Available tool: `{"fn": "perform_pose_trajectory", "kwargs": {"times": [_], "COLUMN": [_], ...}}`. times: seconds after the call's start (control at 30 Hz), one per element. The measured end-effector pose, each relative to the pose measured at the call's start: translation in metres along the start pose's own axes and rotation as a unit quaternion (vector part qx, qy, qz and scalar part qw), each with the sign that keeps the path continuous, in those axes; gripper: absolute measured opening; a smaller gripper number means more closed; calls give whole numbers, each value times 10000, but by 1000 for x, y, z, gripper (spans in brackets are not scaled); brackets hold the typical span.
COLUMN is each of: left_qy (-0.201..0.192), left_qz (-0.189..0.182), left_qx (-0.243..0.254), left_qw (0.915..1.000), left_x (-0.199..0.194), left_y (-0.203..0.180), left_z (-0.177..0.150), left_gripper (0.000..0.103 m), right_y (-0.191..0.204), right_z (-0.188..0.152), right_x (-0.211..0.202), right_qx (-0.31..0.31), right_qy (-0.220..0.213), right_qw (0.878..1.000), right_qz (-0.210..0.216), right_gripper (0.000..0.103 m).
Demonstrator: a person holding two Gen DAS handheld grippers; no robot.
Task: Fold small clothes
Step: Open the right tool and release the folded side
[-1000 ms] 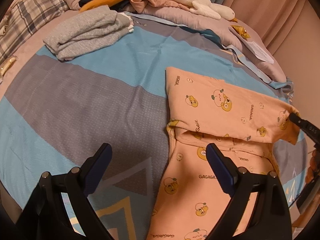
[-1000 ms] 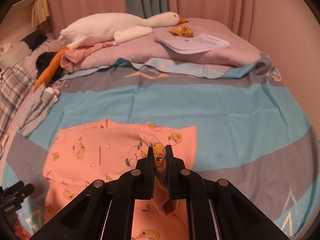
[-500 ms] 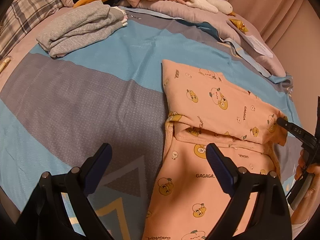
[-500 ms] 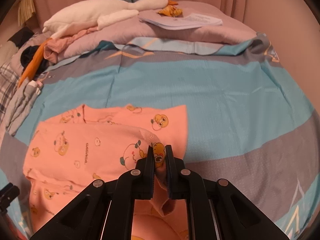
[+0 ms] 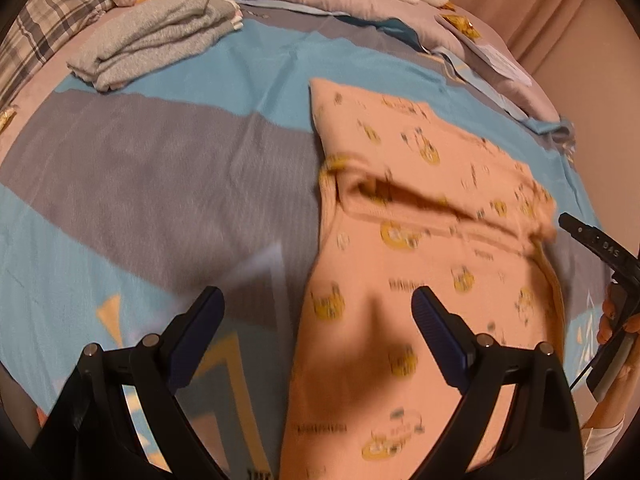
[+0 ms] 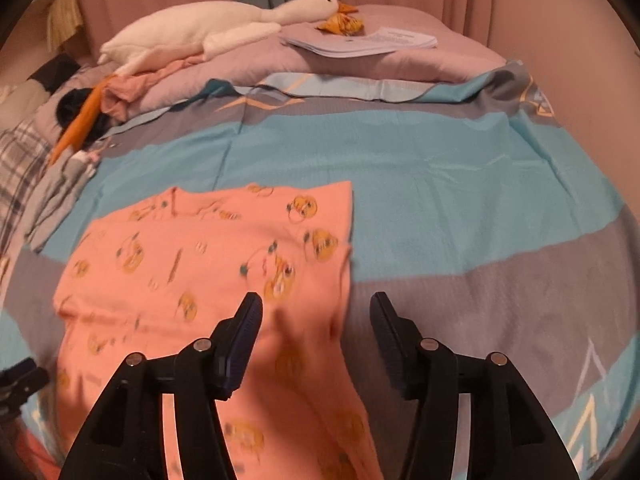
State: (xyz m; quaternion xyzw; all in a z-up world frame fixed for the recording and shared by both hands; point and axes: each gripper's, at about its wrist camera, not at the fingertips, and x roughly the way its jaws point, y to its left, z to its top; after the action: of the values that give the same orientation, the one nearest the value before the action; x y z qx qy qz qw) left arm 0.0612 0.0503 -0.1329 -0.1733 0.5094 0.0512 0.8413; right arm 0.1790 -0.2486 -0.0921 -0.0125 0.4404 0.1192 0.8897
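the peach cotton garment with yellow cartoon prints [image 6: 192,280] lies partly folded on the blue-and-grey striped bed [image 6: 460,168]. the right tool [image 6: 316,312] is opening above its edge, gripping nothing; the left tool [image 5: 316,312] hangs released over its lower part.

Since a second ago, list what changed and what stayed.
The right gripper let go of the sleeve: its jaws, shut on the fabric before, are opening, and the sleeve now lies folded across the pink top. Both cameras have closed in on the top. The left gripper stays open and empty. The grey clothes and toy goose have not moved.
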Motion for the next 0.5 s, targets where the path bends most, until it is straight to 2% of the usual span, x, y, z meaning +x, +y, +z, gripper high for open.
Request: {"fn": "perform_pose_trajectory", "kwargs": {"times": [0.1,0.13,0.17,0.3,0.5], "left_qy": [105,141,156,239,195], "left_qz": [-50,-47,-45,-167,-277], "left_qx": [84,126,137,110,215], "left_qw": [9999,9998,9998,9995,9992], "left_x": [-1,-2,-2,-5,-8], "left_y": [-2,-2,-2,0,-4], "left_z": [-16,-24,-29,-52,-84], "left_gripper": [95,95,94,94,90], "right_y": [-3,-4,-4,-5,-15], "right_z": [-21,-32,-44,-78,-122], "right_x": [-18,-24,-29,-42,-58], "right_qx": [-109,-143,-214,-397,-349], "right_qy": [-5,10,57,188,252], "right_qw": [9999,9997,9994,9986,9986], "right_qz": [127,186,255,295,299], "right_gripper": [60,68,73,73,73]}}
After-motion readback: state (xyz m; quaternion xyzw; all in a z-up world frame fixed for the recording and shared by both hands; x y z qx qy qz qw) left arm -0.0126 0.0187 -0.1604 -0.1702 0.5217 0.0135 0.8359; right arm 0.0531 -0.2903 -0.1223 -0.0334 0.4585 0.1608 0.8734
